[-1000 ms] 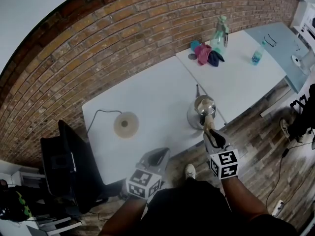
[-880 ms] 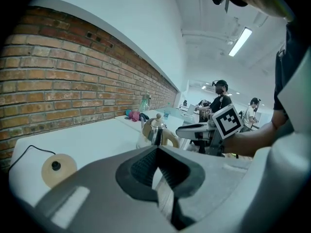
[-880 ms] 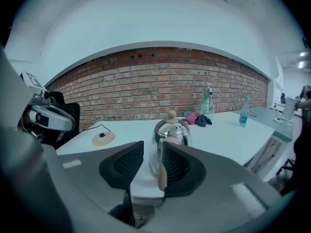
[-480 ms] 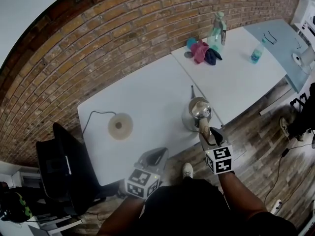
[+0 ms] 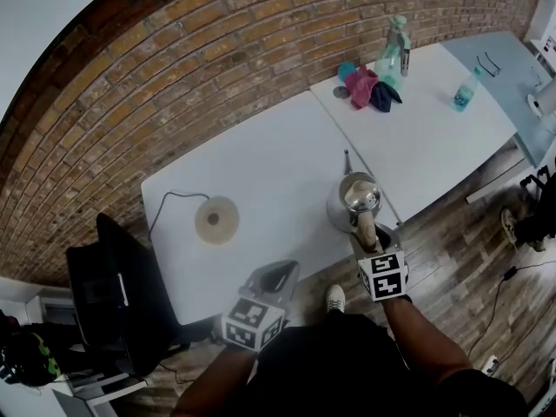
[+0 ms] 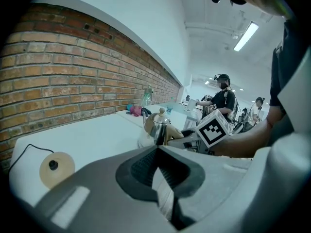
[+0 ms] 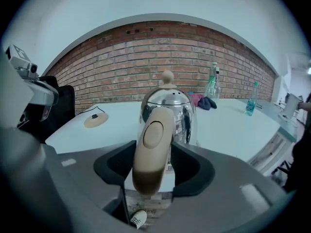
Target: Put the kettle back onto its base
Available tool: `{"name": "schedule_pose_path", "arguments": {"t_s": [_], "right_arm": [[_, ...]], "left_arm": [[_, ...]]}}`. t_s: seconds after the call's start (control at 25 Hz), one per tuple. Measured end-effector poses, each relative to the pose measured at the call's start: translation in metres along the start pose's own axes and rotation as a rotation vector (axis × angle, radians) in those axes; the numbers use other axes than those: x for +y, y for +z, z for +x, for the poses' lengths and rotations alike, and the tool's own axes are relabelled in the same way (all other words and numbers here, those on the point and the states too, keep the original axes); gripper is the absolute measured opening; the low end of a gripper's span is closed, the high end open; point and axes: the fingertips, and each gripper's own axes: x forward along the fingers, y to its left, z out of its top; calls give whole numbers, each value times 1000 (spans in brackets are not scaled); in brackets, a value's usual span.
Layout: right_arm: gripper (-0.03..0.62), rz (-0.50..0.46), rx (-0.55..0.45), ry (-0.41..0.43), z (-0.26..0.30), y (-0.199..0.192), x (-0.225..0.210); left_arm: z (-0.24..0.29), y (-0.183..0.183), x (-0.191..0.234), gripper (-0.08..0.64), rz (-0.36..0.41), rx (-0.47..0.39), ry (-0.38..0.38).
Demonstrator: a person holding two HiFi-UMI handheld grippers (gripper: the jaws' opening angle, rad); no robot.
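A shiny steel kettle [image 5: 356, 200] with a beige handle [image 7: 153, 144] stands on the white table [image 5: 261, 172] near its front edge. Its round beige base [image 5: 217, 220] lies apart to the left, with a black cord. My right gripper [image 5: 369, 233] has just been opening its jaws, which now stand open with the handle between them. In the right gripper view, the kettle [image 7: 167, 106] fills the middle and my right gripper [image 7: 153, 166] straddles the handle. My left gripper [image 5: 276, 276] hovers shut and empty off the table's front edge, away from the base [image 6: 56, 166].
A second white table to the right carries pink and dark cloths [image 5: 369, 89], a spray bottle [image 5: 393, 46] and a blue bottle [image 5: 466, 89]. A black chair [image 5: 117, 294] stands at the left. A brick wall runs behind. People stand far off in the left gripper view.
My right gripper has come down and in toward the kettle, and its jaws now lie round the handle. The kettle and base have stayed put; the left gripper has barely shifted.
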Motion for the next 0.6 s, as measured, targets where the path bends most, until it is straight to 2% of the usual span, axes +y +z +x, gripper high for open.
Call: {"name": "schedule_pose_path", "arguments": {"t_s": [0.12,0.44,0.6], "right_arm": [[245,4,8,-20,6,-1,-2],[192,-51,3,-76,12,2,-18],[178,-53,12,-78,17,3,-30]], "left_arm": [[0,-1,2,0,-6,2,4],[2,0,8,0,-14,-1,22],[-1,0,11,0,-21,-3,31]]}}
